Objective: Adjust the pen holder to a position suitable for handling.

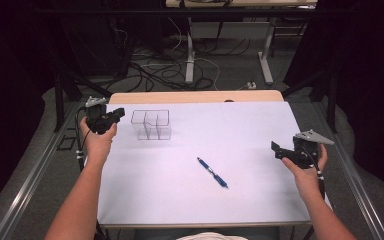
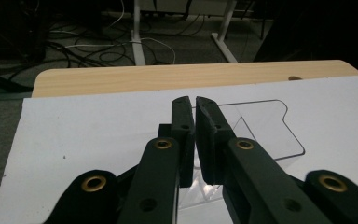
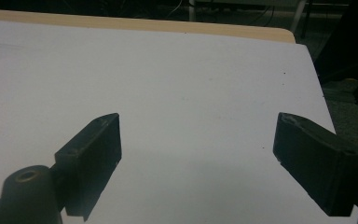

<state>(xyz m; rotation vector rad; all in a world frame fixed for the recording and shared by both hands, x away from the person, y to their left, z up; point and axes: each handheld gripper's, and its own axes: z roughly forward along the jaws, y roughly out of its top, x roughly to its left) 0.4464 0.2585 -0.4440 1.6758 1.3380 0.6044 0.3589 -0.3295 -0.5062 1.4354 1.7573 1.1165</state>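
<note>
The left tongs (image 1: 111, 117) are pressed together with nothing between the jaws, held by the left hand (image 1: 97, 140) over the far left part of the table. In the left gripper view the 2 black jaws meet just in front of the clear plastic organizer (image 2: 261, 130), which stands just to their right on the white sheet. The right tongs (image 1: 280, 150) are spread wide and hold nothing, in the right hand (image 1: 307, 167) at the right edge of the table; in the right gripper view bare white sheet lies between the 2 jaws.

The organizer (image 1: 151, 125) has several open compartments and stands upright on the far left part of the sheet. A blue pen (image 1: 212, 172) lies slanted near the middle, well apart from both tongs and from the organizer.

The white sheet (image 1: 240, 130) covers nearly all of the table; a strip of pale wood tabletop (image 1: 195, 96) shows along the far edge. Beyond it is a grey floor with tangled cables (image 1: 165, 70) and the white legs (image 1: 190, 60) of another table. The room is dark at both sides. No writing can be read.
</note>
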